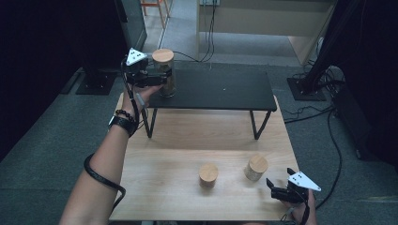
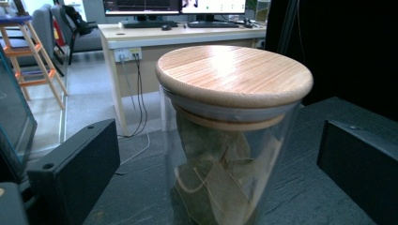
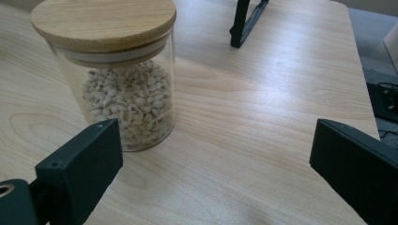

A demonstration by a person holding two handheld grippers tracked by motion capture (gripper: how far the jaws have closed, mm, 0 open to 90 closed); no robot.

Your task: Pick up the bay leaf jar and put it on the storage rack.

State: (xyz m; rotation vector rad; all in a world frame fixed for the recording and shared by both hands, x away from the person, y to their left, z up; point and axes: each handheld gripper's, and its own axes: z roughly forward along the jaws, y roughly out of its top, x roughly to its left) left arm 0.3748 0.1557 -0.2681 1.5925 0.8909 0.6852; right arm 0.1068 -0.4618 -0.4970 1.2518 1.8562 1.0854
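Glass jar of dried leaves (image 2: 225, 154), bamboo lid, upright at the left end of the black shelf (image 1: 220, 89) on the wooden worktop (image 1: 187, 136). Left tool (image 1: 157, 78): jaws spread either side of it (clear of the glass). Right tool (image 1: 281, 185): spread, near the jar of pale grains (image 3: 124, 93).

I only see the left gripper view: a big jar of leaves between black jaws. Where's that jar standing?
Observer: The leaf jar stands at the left end of a black shelf on a wooden table.
Operator: Any more jars?
Observer: Two smaller ones on the table: a middle jar and, right of it, a grain jar.
Operator: What's my other gripper doing?
Observer: The right gripper is open near the grain jar, not touching it.
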